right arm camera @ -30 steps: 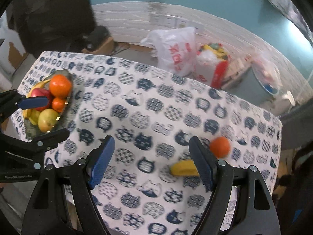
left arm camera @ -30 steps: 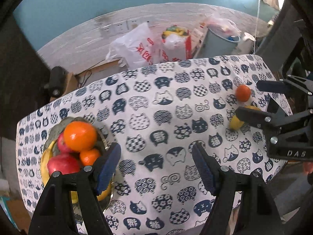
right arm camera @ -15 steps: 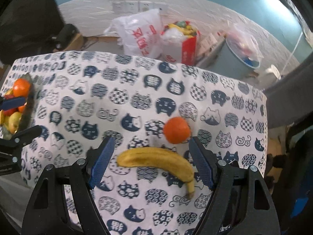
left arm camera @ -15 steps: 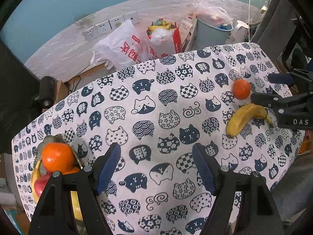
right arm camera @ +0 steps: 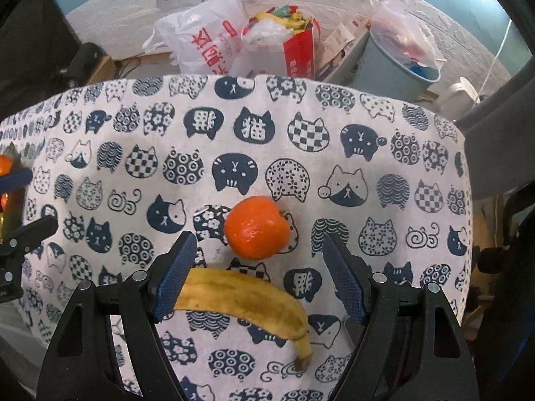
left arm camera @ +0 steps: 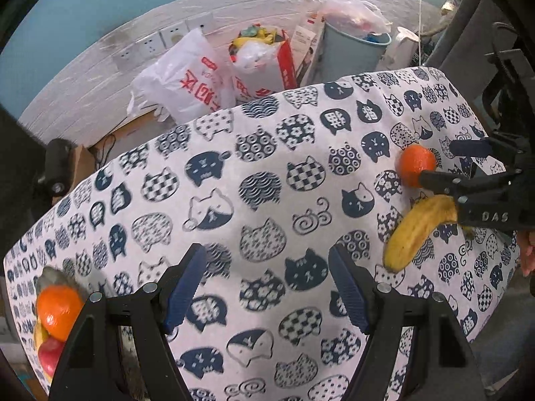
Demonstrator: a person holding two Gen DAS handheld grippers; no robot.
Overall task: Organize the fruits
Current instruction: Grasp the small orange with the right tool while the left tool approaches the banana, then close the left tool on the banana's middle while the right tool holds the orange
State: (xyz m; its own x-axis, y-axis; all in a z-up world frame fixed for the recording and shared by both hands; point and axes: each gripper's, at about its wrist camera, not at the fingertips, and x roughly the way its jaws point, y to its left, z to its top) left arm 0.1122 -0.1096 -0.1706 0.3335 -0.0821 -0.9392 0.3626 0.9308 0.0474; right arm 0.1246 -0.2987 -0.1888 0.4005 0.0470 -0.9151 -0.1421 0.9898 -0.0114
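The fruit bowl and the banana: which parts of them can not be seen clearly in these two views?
- Fruit bowl, left wrist view: cut off by the lower left edge and covered by the left gripper; only an orange and a red fruit show.
- Fruit bowl, right wrist view: a sliver at the left edge.
- Banana, right wrist view: its left end is hidden behind one finger of the right gripper.
- Banana, left wrist view: the stem end is hidden.

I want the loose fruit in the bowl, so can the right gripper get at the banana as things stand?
Probably yes. The right gripper is open, with the banana lying crosswise on the cloth between its jaws. Nothing covers it; the orange sits just beyond, apart from it.
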